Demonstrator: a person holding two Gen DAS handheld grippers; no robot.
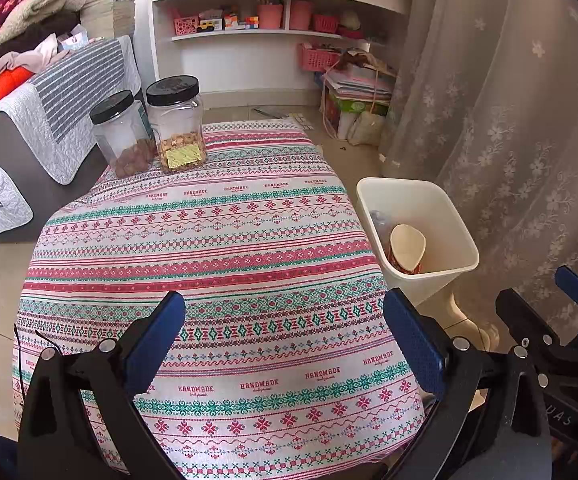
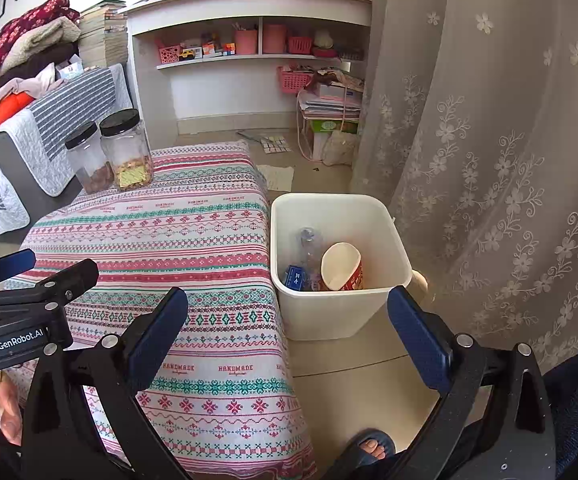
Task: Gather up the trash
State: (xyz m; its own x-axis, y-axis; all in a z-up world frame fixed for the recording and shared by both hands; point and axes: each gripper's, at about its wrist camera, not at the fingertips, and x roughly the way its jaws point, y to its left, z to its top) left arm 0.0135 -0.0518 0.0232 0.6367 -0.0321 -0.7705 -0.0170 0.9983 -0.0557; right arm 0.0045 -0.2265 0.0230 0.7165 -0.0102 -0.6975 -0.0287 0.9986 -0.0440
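Note:
A white trash bin (image 2: 329, 312) stands on the floor right of the table; it also shows in the left wrist view (image 1: 445, 216). Inside lie a red-and-white paper cup (image 2: 343, 266), a crushed clear plastic bottle (image 2: 309, 248) and a small blue packet (image 2: 295, 276). The cup shows in the left wrist view (image 1: 407, 248) too. My left gripper (image 1: 285, 344) is open and empty above the patterned tablecloth (image 1: 209, 248). My right gripper (image 2: 289, 336) is open and empty, in front of the bin, at the table's right edge.
Two black-lidded jars with snacks (image 1: 177, 124) (image 1: 121, 140) stand at the table's far left corner. A sofa with blankets (image 1: 29, 120) is to the left, shelves (image 1: 273, 20) behind, a lace curtain (image 2: 489, 140) on the right. My foot in a slipper (image 2: 369, 448) is below.

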